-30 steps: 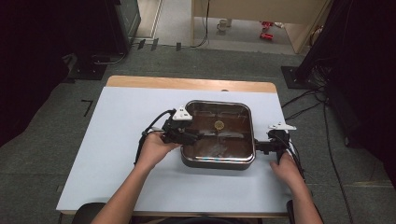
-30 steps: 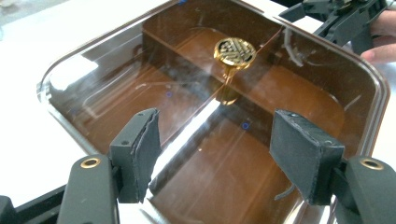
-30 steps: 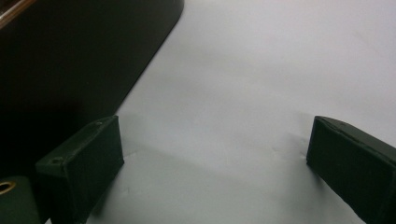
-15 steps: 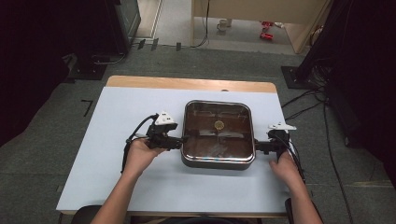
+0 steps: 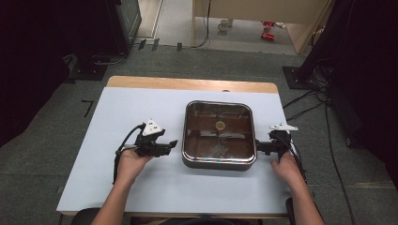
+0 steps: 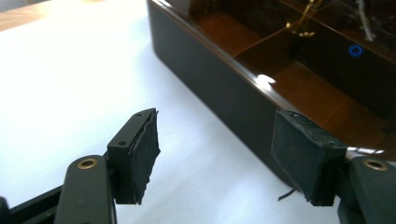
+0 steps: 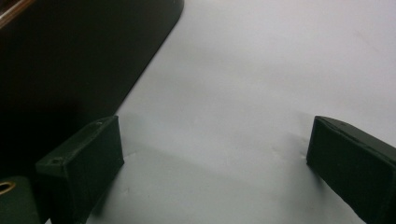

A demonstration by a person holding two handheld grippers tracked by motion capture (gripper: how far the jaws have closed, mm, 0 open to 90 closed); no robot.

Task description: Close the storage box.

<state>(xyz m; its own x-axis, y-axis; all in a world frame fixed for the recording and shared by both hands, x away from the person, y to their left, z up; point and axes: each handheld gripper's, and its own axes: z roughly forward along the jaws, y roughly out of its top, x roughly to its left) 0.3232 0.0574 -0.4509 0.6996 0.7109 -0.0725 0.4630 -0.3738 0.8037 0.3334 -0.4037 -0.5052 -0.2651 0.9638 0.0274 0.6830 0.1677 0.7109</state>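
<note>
The big square dark pan with a shiny glass lid [image 5: 219,135] was judged heavy, slippery and breakable. Both grippers' fingers [image 6: 140,156] were held apart beside it, on the white counter [image 5: 131,108]; its two sides looked best for holding.

A table [image 5: 141,117] stood in the middle of the floor, and on it, right of centre and toward the near edge, sat a square pan [image 5: 219,135]. The left gripper [image 5: 172,143] lay on the table just left of the pan, its jaws pointing at the pan's left wall and standing apart; in the left gripper view the pan wall [image 6: 219,88] ran just beyond the jaws. The right gripper [image 5: 258,147] lay against the pan's right side near its front corner, jaws apart, the pan's wall [image 7: 70,56] beside one jaw. Cables [image 5: 324,103] trailed over the floor right of the table. A cabinet [image 5: 253,14] stood behind the table.
</note>
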